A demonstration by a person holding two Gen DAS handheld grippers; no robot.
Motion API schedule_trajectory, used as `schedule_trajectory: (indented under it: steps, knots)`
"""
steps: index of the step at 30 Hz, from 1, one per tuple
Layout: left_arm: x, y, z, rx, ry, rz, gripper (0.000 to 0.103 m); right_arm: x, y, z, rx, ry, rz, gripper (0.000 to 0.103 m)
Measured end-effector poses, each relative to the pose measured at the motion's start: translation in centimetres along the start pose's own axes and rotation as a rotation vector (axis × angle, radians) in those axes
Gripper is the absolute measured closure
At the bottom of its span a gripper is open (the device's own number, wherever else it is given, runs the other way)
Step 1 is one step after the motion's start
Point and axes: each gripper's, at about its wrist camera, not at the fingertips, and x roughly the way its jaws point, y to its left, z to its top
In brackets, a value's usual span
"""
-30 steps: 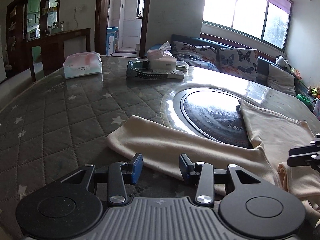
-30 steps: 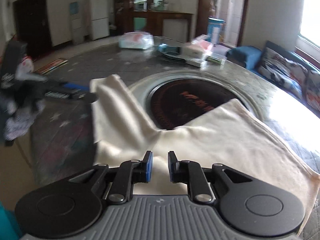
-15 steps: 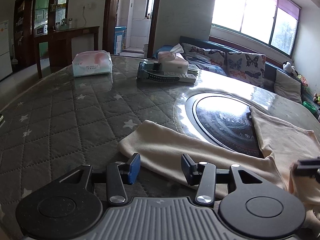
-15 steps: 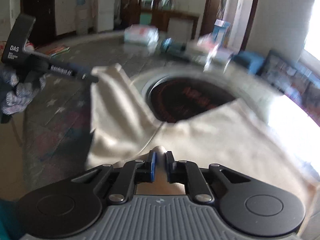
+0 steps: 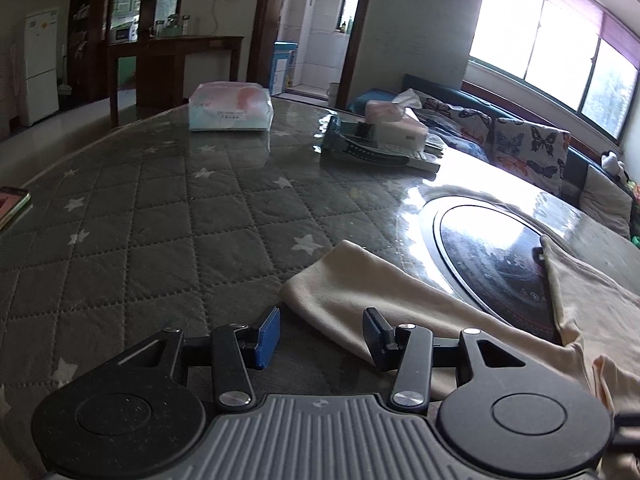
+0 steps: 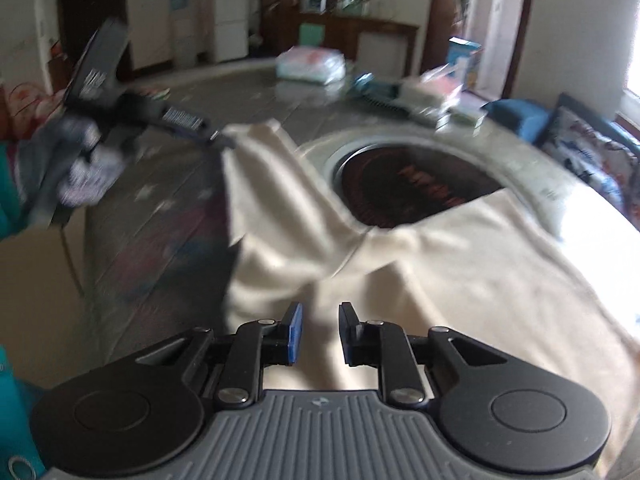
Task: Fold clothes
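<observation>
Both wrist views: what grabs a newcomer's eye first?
The cream garment sprawled across the table's near side, one sleeve stretching toward the open left gripper. Next, the dark round inset at the table's centre, partly covered by the cloth, and the glaring window behind the sofa.

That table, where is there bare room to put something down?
The widest bare patch on the table is the quilted stretch between the tissue pack and the cream garment, left of the dark round inset. It is crowded around the tissue box and where the garment lies spread.
</observation>
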Motion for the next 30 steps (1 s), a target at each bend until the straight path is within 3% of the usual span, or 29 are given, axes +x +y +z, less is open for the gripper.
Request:
schedule_trajectory:
  steps: [3, 5, 8, 12, 18, 21, 26, 30]
  knots:
    - [0.4, 0.0, 0.3, -0.011, -0.009, 0.008, 0.057, 0.2, 1.2, -0.4, -0.038, 0.011, -0.003, 0.084]
    - [0.8, 0.0, 0.6, -0.015, -0.011, 0.012, 0.065, -0.6, 1.1, -0.4, -0.03, -0.002, -0.009, 0.084]
    - [1.3, 0.1, 0.9, -0.039, -0.014, 0.015, 0.091, -1.5, 1.0, -0.3, -0.021, -0.02, -0.029, 0.084]
    - [0.2, -0.8, 1.3, -0.035, -0.068, -0.02, 0.098, -3.7, 0.1, -0.6, 0.045, -0.065, -0.078, 0.084]
    - [-5.2, -6.7, 2.3, 0.085, -0.188, -0.227, 0.099, -7.0, -2.3, -2.3, 0.192, -0.122, -0.162, 0.084]
    - [-7.9, -10.6, 2.1, 0.163, -0.227, -0.366, 0.099, -8.4, -3.7, -3.6, 0.275, -0.146, -0.199, 0.084]
    - [-10.3, -16.8, 0.3, 0.284, -0.219, -0.583, 0.099, -10.7, -5.8, -6.2, 0.389, -0.185, -0.256, 0.084]
    - [-10.3, -21.5, -3.1, 0.405, -0.149, -0.687, 0.099, -11.9, -6.7, -8.0, 0.45, -0.195, -0.283, 0.084]
